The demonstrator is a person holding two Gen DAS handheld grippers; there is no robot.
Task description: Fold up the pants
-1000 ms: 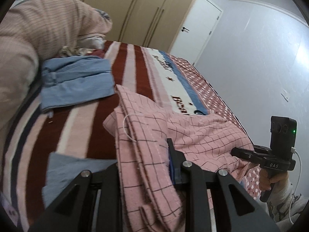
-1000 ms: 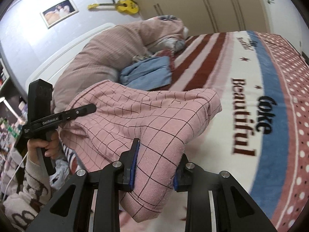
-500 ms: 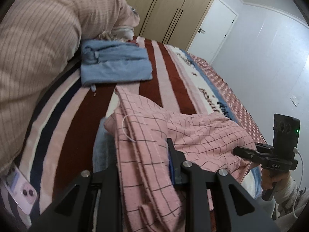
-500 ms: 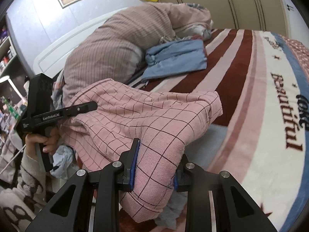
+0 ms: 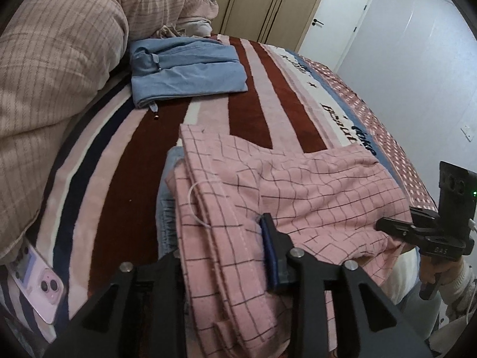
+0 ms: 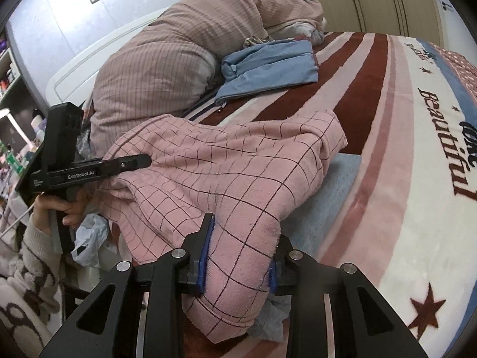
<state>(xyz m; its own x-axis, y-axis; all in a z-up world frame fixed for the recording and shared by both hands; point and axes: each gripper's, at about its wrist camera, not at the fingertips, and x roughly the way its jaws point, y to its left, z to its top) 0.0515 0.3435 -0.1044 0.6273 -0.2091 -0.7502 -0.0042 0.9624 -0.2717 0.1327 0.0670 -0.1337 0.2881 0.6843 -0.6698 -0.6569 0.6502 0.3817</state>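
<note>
The pink checked pants (image 5: 298, 191) hang folded between my two grippers above the striped bed blanket (image 5: 125, 161). My left gripper (image 5: 220, 247) is shut on the waistband end with its white drawstring (image 5: 193, 205). My right gripper (image 6: 238, 256) is shut on the other bunched end of the pants (image 6: 214, 167). Each gripper shows in the other's view: the right one (image 5: 417, 232) at the right edge, the left one (image 6: 89, 170) at the left. A light blue garment (image 6: 325, 208) lies on the bed under the pants.
Folded blue pants (image 5: 184, 68) lie further up the bed beside a large pink striped duvet (image 5: 53, 68). A pink phone (image 5: 38, 286) lies at the bed's near left edge. Wardrobes (image 5: 262, 3) and a white door (image 5: 334, 15) stand beyond the bed.
Both grippers have carried the pants forward and lower over the bed. The folded blue pants and duvet appear closer; the phone has come into view.
</note>
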